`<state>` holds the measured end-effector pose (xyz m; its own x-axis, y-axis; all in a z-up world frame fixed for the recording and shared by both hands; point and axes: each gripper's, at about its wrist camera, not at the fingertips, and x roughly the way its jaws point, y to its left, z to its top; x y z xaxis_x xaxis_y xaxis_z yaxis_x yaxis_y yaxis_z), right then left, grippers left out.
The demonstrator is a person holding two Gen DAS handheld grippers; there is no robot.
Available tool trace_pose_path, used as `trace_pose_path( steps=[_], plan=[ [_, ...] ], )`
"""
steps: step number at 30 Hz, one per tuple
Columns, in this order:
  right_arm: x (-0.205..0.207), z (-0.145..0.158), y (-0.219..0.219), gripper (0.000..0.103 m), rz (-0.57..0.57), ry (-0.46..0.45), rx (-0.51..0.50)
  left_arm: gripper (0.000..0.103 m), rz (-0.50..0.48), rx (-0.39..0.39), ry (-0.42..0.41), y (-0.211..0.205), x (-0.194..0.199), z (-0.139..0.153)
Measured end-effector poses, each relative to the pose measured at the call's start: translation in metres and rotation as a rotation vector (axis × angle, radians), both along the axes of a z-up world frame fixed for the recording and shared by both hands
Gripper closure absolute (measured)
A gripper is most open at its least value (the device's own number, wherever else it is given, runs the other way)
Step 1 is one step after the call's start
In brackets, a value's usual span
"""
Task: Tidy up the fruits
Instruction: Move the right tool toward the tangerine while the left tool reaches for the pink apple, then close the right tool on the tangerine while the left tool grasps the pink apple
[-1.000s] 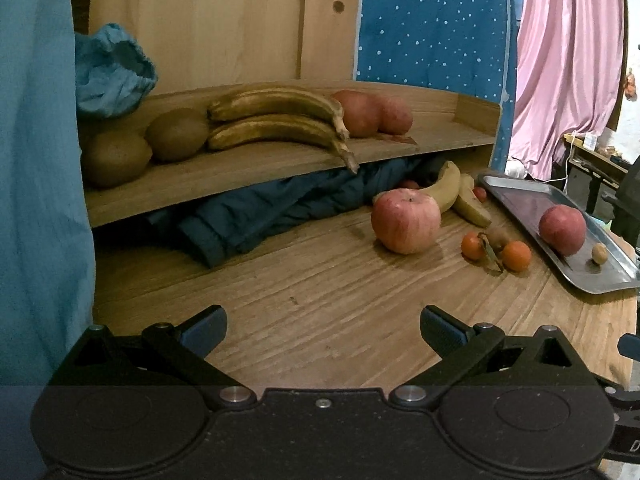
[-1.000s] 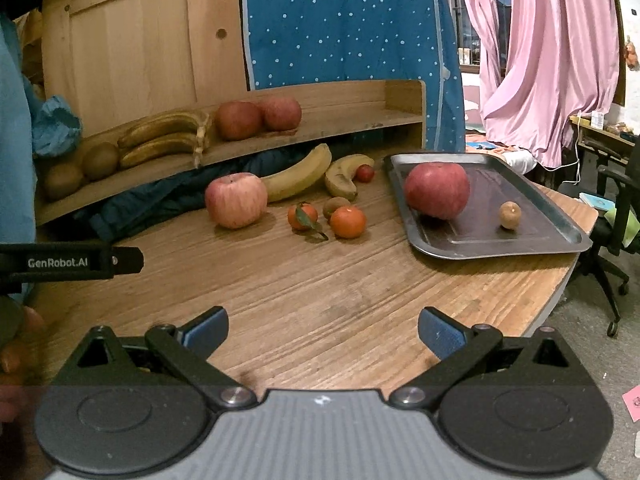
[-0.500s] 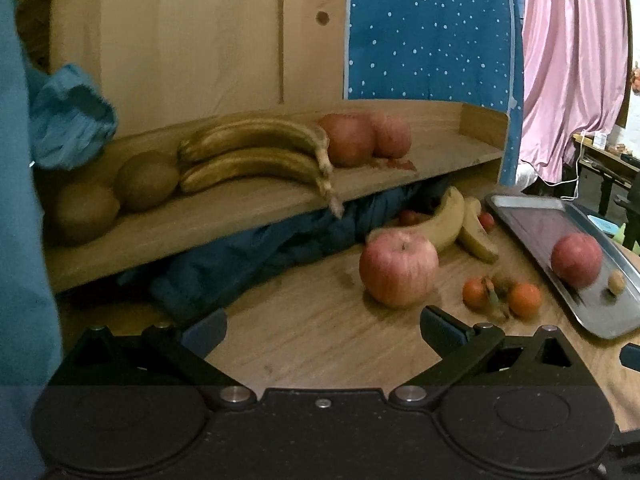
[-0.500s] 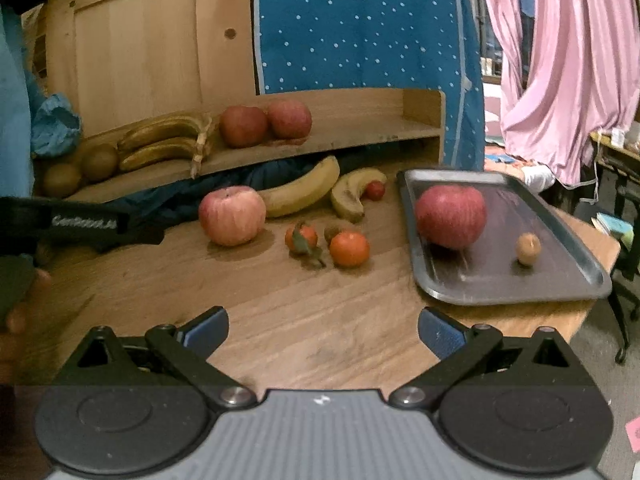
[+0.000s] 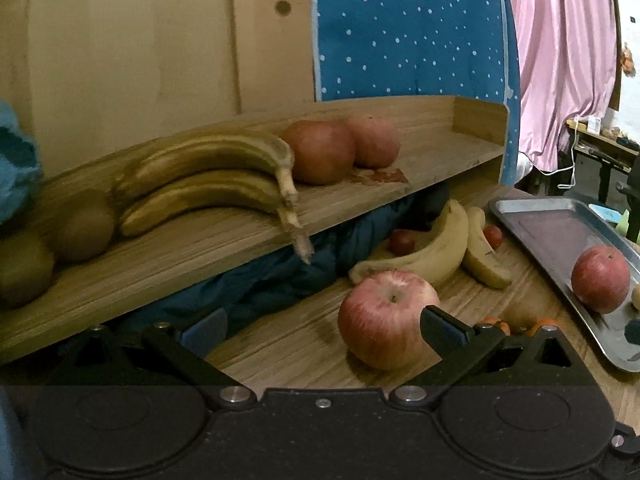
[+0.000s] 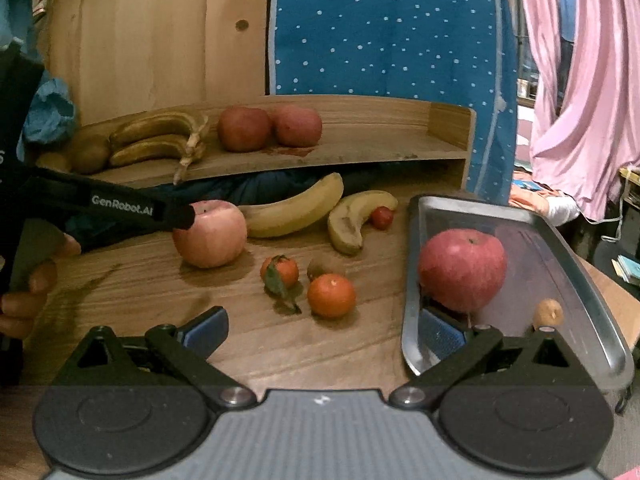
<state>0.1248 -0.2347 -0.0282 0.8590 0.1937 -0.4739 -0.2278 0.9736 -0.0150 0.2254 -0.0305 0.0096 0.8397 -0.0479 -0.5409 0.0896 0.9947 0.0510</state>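
Both claws gape empty; left claw [image 5: 322,326] sits off-centre by pink apple [image 5: 386,318] on counter [image 5: 304,356]: closing may nudge it rolling.

Dim, warm indoor light. The shelf [image 5: 248,232] bows under fisheye distortion and the corners go black. On its left end the kiwis [image 5: 80,228] smear into blur. The tray [image 6: 560,240] shows dull glare. Soft shadows sit under the apple [image 6: 210,234].
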Motion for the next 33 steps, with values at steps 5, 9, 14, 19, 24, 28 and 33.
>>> trace_pose_path(
  steps=[5, 9, 14, 19, 24, 28, 33],
  plan=[
    [0.015, -0.003, 0.003, 0.003, 0.043, 0.003, -0.027, 0.001, -0.045, -0.007, 0.009, -0.003, 0.010, -0.006],
    [0.023, -0.005, 0.006, 0.012, 0.057, 0.011, -0.038, 0.001, -0.068, -0.004, 0.010, -0.009, 0.015, -0.008],
    [0.028, -0.009, 0.005, 0.022, 0.050, 0.019, -0.053, 0.001, -0.086, 0.007, 0.014, -0.017, 0.023, -0.012],
    [0.034, -0.013, 0.003, 0.033, 0.044, 0.034, -0.071, 0.001, -0.082, 0.029, 0.031, -0.022, 0.029, -0.018],
    [0.040, -0.015, 0.003, 0.044, 0.042, 0.047, -0.082, 0.001, -0.078, 0.041, 0.032, -0.026, 0.032, -0.021],
    [0.045, -0.015, 0.005, 0.047, 0.049, 0.061, -0.085, 0.001, -0.078, 0.036, 0.036, -0.026, 0.034, -0.022],
    [0.048, -0.015, 0.005, 0.061, 0.064, 0.072, -0.064, 0.021, -0.115, 0.017, 0.029, -0.027, 0.032, -0.022]
  ],
)
